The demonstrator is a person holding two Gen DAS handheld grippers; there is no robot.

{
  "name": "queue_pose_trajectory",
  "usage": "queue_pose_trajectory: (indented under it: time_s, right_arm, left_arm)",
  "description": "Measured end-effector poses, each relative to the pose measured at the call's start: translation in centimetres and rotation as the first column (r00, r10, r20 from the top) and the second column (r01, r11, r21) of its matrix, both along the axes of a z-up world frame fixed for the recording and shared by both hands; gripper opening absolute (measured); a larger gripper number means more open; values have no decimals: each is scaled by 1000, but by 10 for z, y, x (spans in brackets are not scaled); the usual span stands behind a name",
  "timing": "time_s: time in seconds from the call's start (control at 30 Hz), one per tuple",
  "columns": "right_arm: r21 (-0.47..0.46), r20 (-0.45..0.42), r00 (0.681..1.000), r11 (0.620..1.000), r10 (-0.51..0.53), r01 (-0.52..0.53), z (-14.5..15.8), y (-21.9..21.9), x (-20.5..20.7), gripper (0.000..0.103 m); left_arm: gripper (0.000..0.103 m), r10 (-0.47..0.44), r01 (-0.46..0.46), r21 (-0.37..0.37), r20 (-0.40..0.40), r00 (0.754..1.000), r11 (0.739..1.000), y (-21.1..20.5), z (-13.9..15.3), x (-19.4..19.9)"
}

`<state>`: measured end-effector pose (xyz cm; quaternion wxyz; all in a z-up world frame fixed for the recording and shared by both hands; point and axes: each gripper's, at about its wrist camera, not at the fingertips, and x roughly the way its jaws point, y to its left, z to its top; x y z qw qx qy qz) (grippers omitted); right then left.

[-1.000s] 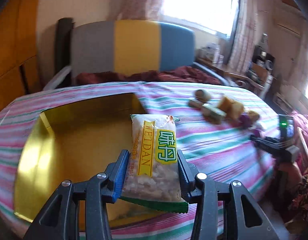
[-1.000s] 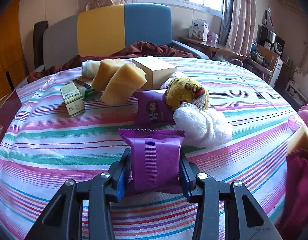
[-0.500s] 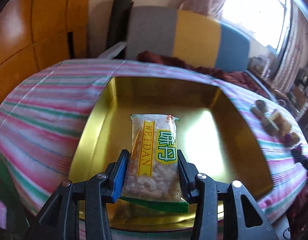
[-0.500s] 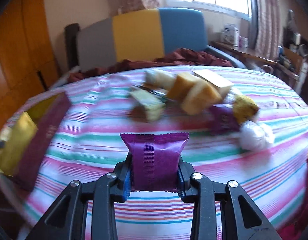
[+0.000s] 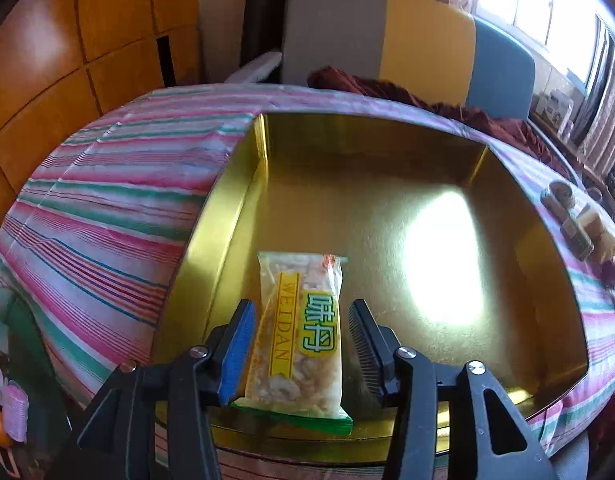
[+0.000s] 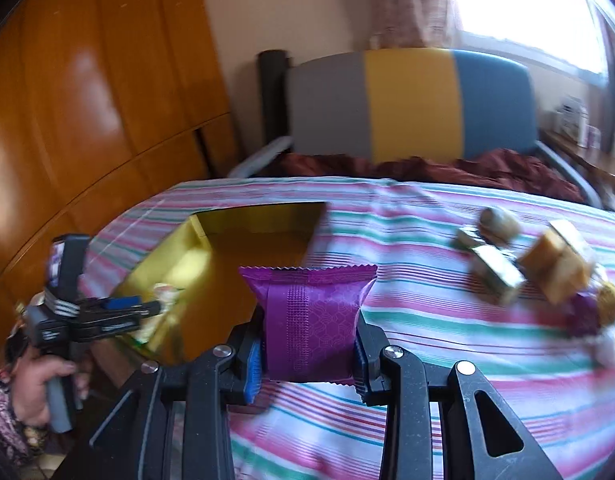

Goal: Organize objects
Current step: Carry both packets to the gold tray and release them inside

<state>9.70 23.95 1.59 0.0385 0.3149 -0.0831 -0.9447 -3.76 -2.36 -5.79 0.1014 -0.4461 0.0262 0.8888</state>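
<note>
A gold tray [image 5: 235, 216] lies on the striped tablecloth; it also shows in the right wrist view [image 6: 195, 236]. My left gripper [image 5: 303, 320] is open over the tray's near edge. The WEIDAN snack packet [image 5: 299, 340] lies between its jaws, which stand apart from it. My right gripper [image 6: 309, 344] is shut on a purple packet [image 6: 311, 320] and holds it above the cloth, right of the tray. The left gripper [image 6: 107, 312] shows at the left of the right wrist view, held in a hand.
A pile of snacks and small boxes [image 6: 527, 268] lies on the cloth at the right, also seen in the left wrist view [image 5: 583, 228]. A grey, yellow and blue chair [image 6: 411, 104] stands behind the table. Wooden cabinets [image 6: 87, 100] are at the left.
My left gripper has opened and let go of the WEIDAN packet over the tray. My right gripper has swung left towards the tray with the purple packet.
</note>
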Motion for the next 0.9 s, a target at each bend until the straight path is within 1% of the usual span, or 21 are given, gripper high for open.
queue_pose_trajectory:
  time_s: [0.1, 0.13, 0.17, 0.23, 0.27, 0.37, 0.43, 0.53, 0.7, 0.83, 0.9]
  right_arm:
    - [0, 17, 998, 998, 61, -61, 0, -22, -11, 36]
    - [17, 40, 994, 995, 102, -103, -4, -36, -21, 36]
    - [17, 40, 994, 995, 102, -103, -4, -36, -21, 36]
    - [31, 79, 987, 989, 141, -144, -12, -54, -33, 36]
    - [29, 92, 984, 988, 150, -153, -15, -59, -37, 36]
    - [-11, 154, 968, 980, 199, -199, -32, -80, -59, 36]
    - [-24, 163, 963, 976, 216, -215, -35, -86, -64, 36]
    - [-29, 189, 950, 968, 249, -248, -41, -104, -74, 36]
    - [-51, 233, 933, 961, 275, -271, -55, -123, -89, 38]
    - [-69, 250, 925, 958, 287, -278, -61, -131, -97, 39]
    - [-75, 254, 922, 957, 291, -282, -62, -134, -100, 49]
  left_arm:
    - [50, 50, -45, 66, -75, 996, 997, -10, 18, 6]
    - [50, 79, -69, 91, -103, 992, 993, -15, 24, 7]
    - [51, 98, -84, 115, -120, 988, 990, -19, 29, 9]
    - [52, 144, -120, 158, -151, 978, 980, -30, 36, 12]
    - [54, 168, -140, 172, -157, 973, 975, -35, 37, 13]
    - [54, 223, -189, 207, -159, 962, 960, -47, 39, 11]
    - [54, 256, -216, 223, -166, 952, 950, -54, 40, 12]
    - [54, 275, -231, 237, -171, 946, 944, -57, 41, 12]
    - [55, 268, -221, 240, -182, 946, 945, -56, 44, 14]
    - [55, 261, -215, 241, -179, 949, 947, -54, 44, 14]
    - [55, 262, -216, 243, -175, 949, 946, -54, 44, 15]
